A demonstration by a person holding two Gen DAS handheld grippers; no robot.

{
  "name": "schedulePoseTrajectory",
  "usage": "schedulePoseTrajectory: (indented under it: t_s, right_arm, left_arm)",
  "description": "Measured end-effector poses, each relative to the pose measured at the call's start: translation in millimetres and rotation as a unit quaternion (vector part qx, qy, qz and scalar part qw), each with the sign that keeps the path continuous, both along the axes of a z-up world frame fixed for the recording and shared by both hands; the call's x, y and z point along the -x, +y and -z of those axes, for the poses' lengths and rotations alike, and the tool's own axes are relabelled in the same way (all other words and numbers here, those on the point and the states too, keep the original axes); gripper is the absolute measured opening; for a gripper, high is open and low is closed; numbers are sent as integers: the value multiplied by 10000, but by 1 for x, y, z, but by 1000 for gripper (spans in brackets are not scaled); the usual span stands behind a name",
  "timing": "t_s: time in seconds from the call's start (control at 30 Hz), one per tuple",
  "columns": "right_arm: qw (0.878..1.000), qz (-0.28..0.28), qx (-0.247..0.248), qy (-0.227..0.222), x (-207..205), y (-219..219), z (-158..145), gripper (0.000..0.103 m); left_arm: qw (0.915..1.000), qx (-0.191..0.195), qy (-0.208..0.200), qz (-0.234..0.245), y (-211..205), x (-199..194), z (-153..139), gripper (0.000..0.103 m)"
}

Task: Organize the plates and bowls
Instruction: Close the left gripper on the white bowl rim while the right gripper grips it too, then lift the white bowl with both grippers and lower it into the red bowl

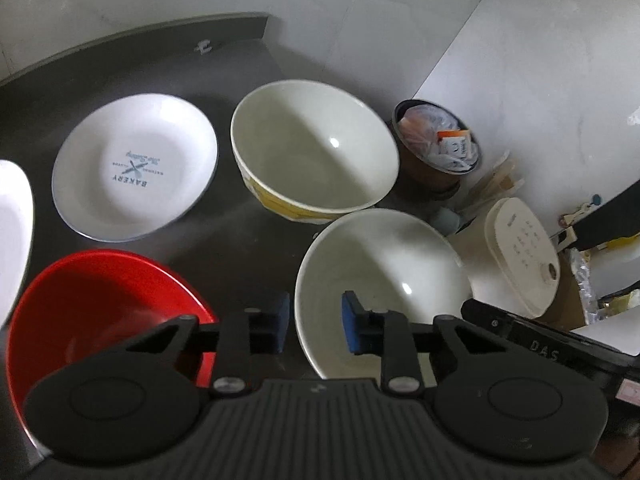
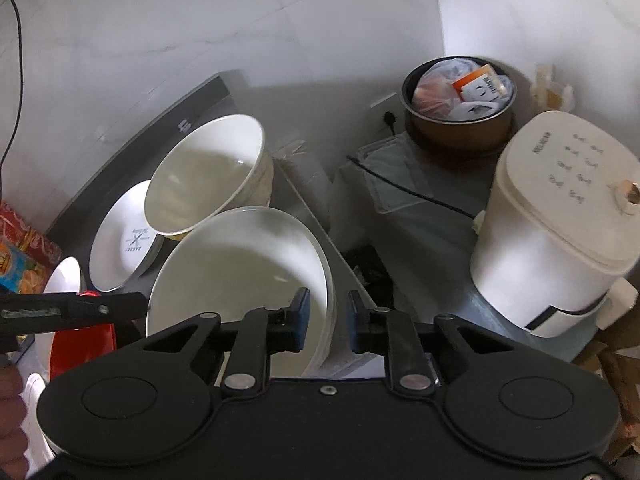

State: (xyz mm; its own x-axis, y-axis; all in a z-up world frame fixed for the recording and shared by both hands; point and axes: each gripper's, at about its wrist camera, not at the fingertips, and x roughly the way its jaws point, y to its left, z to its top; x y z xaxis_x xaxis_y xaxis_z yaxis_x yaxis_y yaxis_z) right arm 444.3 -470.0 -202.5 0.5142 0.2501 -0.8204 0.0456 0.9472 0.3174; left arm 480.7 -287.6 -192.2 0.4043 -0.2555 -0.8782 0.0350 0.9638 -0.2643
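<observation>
On the dark steel counter (image 1: pixel 248 240) sit a wide plain white ceramic bowl (image 1: pixel 384 280) nearest the grippers, a deeper cream bowl with a yellow band low on its outside (image 1: pixel 316 148) just behind it, a white shallow plate printed "BAKERY" (image 1: pixel 136 164) to the left, and a glossy red bowl (image 1: pixel 100 304) at the near left. The edge of another white plate (image 1: pixel 14 232) shows at the far left.

The left gripper (image 1: pixel 316 326) hangs with its blue-padded fingers apart and holding nothing, straddling the near-left rim of the wide white bowl. The right gripper (image 2: pixel 328 322) is likewise spread and empty, its gap lined up on that bowl's right rim (image 2: pixel 320 280) — one pad inside, one outside.

The step in hand looks like a two-sided rim pickup of this bowl, probably to nest it with the cream one. To do it well, each gripper should drop until the pads sit fully over the rim wall, then close squarely; glazed ceramic is slick, so a shallow pinch may slip. Lift level with both sides rising together, clear the cream bowl's lip, and keep away from the counter's right edge — a white rice cooker (image 2: pixel 560 232) and a brown pot stuffed with packets (image 2: pixel 460 100) stand beyond it.
</observation>
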Motion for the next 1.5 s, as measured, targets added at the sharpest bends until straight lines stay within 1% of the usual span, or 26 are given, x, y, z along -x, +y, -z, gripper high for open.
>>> schedulePoseTrajectory:
  t_s: [0.1,0.17,0.2,0.27,0.3,0.33,0.43,0.5,0.57,0.77,0.9,1.0,1.13,1.3,1.4,1.5]
  right_arm:
    - [9999,-115,-18,40,-7,-1,4,17]
    - [9998,-173,-44,92,-11,-1,7,16]
    - [9997,-208,-48,121,-13,-1,9,16]
    - [9995,-267,-12,178,-15,1,13,16]
    - [9994,-291,17,205,-16,1,15,13]
    - [9992,-324,60,226,-17,2,16,9]
    - [9987,-455,205,121,-18,5,16,8]
    - [9987,-472,175,93,-17,3,15,8]
    - [9985,-521,175,63,-16,3,13,8]
    - [9985,-508,202,-80,-9,7,-5,8]
    - [9985,-479,135,-216,-4,11,-22,8]
    - [9975,-570,143,-381,-1,21,-37,8]
    - [9958,-704,144,-569,0,39,-53,8]
    - [9936,-818,109,-774,1,65,-71,8]
    - [9924,-915,72,-820,0,82,-75,8]
    - [9918,-1010,28,-785,1,99,-75,8]
  left_arm:
    - [9999,-1,140,-84,-4,-5,11,26]
    - [9997,-105,183,-128,-7,-7,16,24]
    - [9996,-104,200,-144,-8,-8,20,21]
    - [9994,-92,274,-176,-9,-10,26,18]
    - [9992,-123,315,-204,-10,-11,29,14]
    - [9989,-173,352,-243,-11,-12,31,12]
    - [9986,-261,352,-302,-13,-12,33,7]
    - [9983,-220,413,-350,-11,-11,34,3]
    - [9982,-92,428,-405,-6,-10,32,3]
    - [9989,-21,277,-387,-1,-2,14,3]
    - [9990,99,82,-440,9,4,-6,4]
    - [9988,134,-47,-476,19,10,-20,4]
    - [9983,141,-226,-518,38,19,-37,4]
    - [9965,216,-367,-720,67,30,-52,4]
    - [9953,200,-356,-882,84,36,-59,4]
    - [9931,271,-375,-1081,104,44,-60,4]
